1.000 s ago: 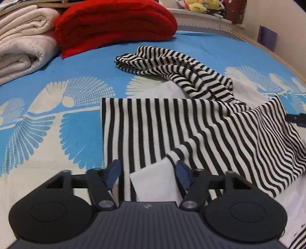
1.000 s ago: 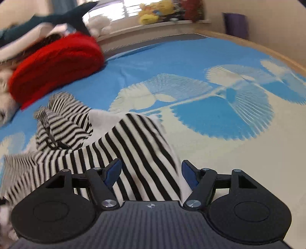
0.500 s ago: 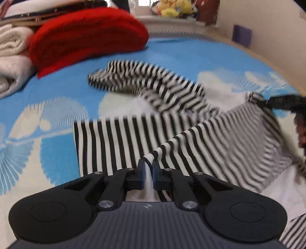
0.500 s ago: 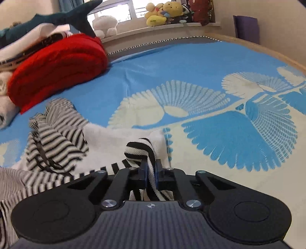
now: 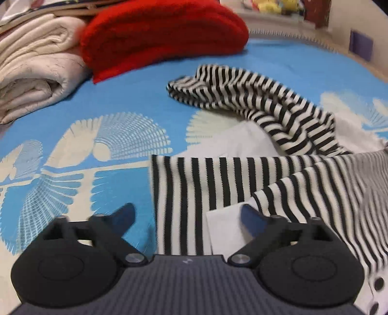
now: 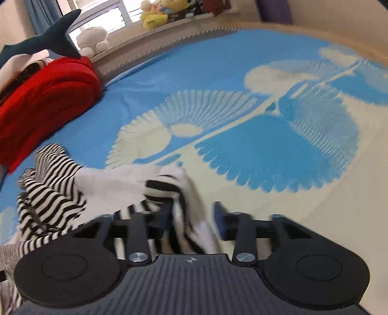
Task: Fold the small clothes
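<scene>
Under both claws: one striped garment (image 5: pixel 218 179), black and white, spread on the blue and cream bedspread (image 5: pixel 135 101).
Left claw (image 5: pixel 188 215): jaws have just been opening and now stand wide; nothing gripped.
Between my left fingers: striped hem plus a white inner corner of the cloth (image 5: pixel 223 227), lying loose, pads off it.
Left finger (image 5: pixel 125 214): over bare bedspread, just outside the garment's left edge.
Right finger of the left claw (image 5: pixel 252 219): over the white corner, where a striped flap folds across.
Ahead of left claw: flat striped panel, then a crumpled sleeve (image 5: pixel 242 97) further out, well apart from my tips.
Far left ahead: folded red blanket (image 5: pixel 162 36) beside cream folded bedding (image 5: pixel 36 72).
Right claw (image 6: pixel 194 216): jaws have just been opening, about half apart now.
Between my right fingers: a bunched striped fold (image 6: pixel 165 191), blurred; it lies against the left pad, right pad clear of it, so no grip.
Left of right claw: rest of the garment, rumpled, white inside showing.
Right of right claw: bare bedspread.
Far ahead of right claw: plush toys (image 6: pixel 157 14) on the sill, shark toy (image 6: pixel 51 36) above the red blanket.
</scene>
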Available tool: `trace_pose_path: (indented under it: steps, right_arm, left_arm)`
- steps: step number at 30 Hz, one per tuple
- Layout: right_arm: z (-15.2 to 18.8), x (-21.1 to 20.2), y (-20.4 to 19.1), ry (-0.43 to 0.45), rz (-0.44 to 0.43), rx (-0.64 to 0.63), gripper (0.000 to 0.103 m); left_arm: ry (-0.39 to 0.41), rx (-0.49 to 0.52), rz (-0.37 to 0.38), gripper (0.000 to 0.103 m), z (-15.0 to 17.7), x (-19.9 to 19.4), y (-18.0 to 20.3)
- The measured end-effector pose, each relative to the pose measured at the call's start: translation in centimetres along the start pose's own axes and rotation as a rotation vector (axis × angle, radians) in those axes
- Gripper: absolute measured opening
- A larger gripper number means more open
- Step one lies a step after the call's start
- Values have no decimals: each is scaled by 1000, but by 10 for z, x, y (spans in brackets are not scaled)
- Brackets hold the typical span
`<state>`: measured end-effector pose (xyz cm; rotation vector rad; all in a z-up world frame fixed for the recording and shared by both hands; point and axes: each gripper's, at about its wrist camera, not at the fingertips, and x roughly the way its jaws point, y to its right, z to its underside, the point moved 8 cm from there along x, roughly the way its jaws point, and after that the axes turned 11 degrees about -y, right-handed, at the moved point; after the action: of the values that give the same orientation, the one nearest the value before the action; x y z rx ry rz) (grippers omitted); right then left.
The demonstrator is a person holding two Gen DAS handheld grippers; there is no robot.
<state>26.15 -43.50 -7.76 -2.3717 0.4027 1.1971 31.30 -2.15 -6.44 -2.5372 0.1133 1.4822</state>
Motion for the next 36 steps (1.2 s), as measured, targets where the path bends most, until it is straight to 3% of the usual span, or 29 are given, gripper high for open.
trace_pose_path:
  steps: [6, 10, 14, 19, 21, 24, 26, 36]
  right_arm:
    - [-3, -51, -17, 29, -48, -89, 51]
    - [25, -119, -41, 10, -82, -178, 66]
    - [82, -196, -47, 71, -88, -241, 84]
    - [191, -257, -24, 178, -73, -264, 86]
    - [227, -261, -16, 171, -23, -310, 86]
    - [257, -264, -8, 126, -49, -308, 86]
    - [265, -270, -3, 144, -59, -304, 86]
    - [281, -277, 2, 176, -42, -346, 86]
  left_arm:
    - [-8, -40, 0, 102, 40, -45, -15]
    - [-28, -100, 21, 103, 92, -98, -12]
    - [-34, -164, 68, 103, 153, -140, -2]
    - [8, -120, 24, 103, 223, -166, 6]
    - [28, -116, -9, 103, 244, -171, 5]
    - [24, -163, -6, 103, 266, -173, -2]
    - [22, -207, 34, 103, 276, -174, -5]
    - [49, -190, -72, 103, 296, -183, -14]
